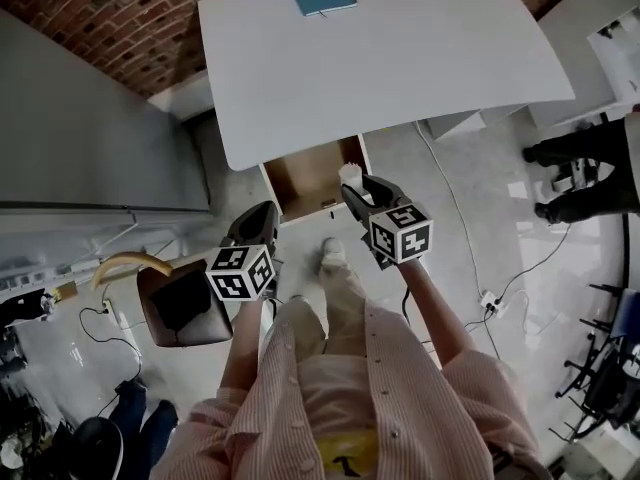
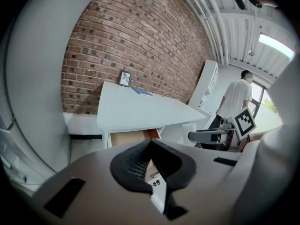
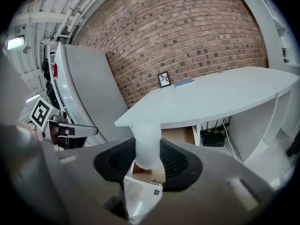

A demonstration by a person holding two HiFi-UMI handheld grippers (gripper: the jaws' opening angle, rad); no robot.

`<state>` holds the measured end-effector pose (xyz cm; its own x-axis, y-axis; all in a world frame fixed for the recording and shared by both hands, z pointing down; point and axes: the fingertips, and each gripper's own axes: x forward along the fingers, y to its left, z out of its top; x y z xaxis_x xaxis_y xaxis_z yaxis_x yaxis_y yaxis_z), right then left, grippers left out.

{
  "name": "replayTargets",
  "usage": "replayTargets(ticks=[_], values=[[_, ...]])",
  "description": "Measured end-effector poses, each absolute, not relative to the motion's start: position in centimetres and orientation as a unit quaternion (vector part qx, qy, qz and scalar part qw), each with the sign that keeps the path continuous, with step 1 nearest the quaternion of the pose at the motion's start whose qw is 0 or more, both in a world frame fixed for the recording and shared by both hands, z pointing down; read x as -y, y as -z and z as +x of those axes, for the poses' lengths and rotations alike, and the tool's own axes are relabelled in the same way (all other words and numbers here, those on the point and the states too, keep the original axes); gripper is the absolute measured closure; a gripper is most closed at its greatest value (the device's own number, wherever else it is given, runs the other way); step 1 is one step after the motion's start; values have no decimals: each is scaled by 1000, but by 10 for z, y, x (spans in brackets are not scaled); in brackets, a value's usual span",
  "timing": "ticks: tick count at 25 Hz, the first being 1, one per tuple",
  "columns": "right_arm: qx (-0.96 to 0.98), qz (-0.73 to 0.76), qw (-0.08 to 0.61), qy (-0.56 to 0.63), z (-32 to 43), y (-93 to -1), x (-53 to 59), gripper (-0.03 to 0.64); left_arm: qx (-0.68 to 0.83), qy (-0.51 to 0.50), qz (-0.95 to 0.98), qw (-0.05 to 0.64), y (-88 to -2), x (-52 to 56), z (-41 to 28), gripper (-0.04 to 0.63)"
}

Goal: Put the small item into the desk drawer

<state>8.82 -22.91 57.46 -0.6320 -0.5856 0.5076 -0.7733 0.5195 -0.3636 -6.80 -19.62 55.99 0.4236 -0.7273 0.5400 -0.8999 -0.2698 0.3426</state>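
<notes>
The right tongs (image 1: 360, 190) are closed on the small white frosted cylinder-shaped item (image 3: 147, 144), whose lower part sits squeezed between the two black ribbed pads while its rounded upper end stands out past them. In the head view the item hangs just over the front right corner of the open wood-lined desk drawer (image 1: 305, 180), which is pulled out from beneath the white tabletop (image 1: 400, 58). The left tongs (image 2: 150, 146) hang lower and to the left, short of the drawer, with their pads together at the tips and nothing between them.

The item looks to be above the drawer's front edge rather than well inside, though the steep angle makes that hard to judge. Letting go from here could send it onto the lip or down the white drawer front to the floor, where it might roll away. The overhanging tabletop edge is near, so pushing forward too high could knock the protruding end of the item and twist it out of the pads. The surface looks smooth, so a loose grip could also let it slip early. Carrying it deeper and lower before the tongs part seems safer
</notes>
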Motion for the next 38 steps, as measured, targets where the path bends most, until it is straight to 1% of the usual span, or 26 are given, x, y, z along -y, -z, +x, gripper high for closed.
replayTargets(ticks=[10, 21, 29, 33, 35, 38], values=[[862, 336, 266, -270, 74, -656, 264, 453, 540, -138, 754, 348, -616, 218, -60, 597], [866, 268, 379, -187, 51, -746, 294, 453, 537, -133, 746, 371, -691, 242, -54, 597], [862, 218, 436, -140, 31, -799, 309, 451, 529, -136, 746, 381, -733, 260, -56, 597], [849, 194, 469, -149, 25, -824, 312, 453, 523, -137, 747, 388, -749, 268, -53, 597], [847, 188, 475, -147, 20, -826, 317, 451, 519, -138, 748, 390, -754, 272, -51, 597], [849, 174, 486, -112, 14, -827, 324, 453, 516, -140, 748, 393, -760, 275, -46, 597]])
